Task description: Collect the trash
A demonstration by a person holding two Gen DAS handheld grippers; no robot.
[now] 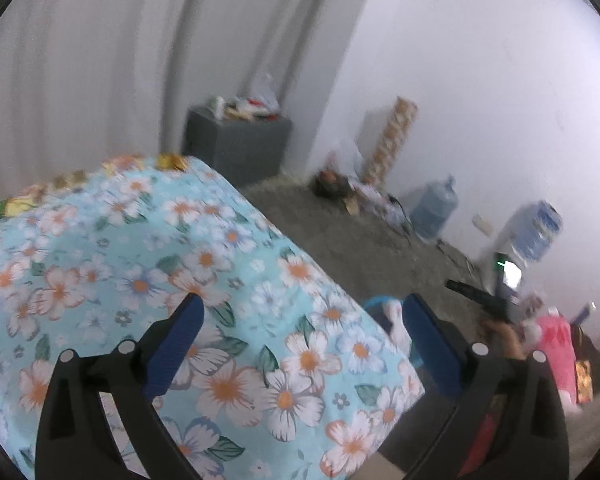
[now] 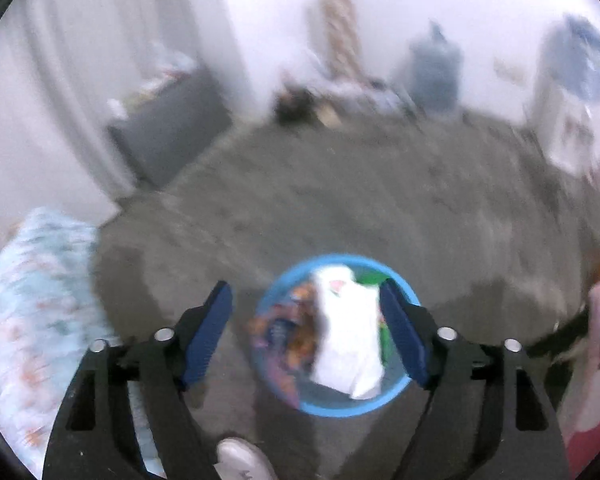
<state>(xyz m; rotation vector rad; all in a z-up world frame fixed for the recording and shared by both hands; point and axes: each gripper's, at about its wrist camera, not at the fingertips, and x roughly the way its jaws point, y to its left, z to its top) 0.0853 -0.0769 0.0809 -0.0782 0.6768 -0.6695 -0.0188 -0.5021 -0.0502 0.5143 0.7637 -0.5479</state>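
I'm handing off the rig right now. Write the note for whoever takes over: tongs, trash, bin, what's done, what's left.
Left tongs: open, empty, over the floral-covered table.
Right tongs: open, empty, above the blue bin on the carpet.
Done: the bin holds a white bag and colourful wrappers.
Left: wrappers lie along the table's far edge; the view is blurred, so confirm the count. Next, probably pick those and drop them in the bin.

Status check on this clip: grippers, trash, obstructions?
Left gripper open, empty, over floral cloth. Right gripper open, empty, above blue bin holding white bag and wrappers. Nothing blocking.
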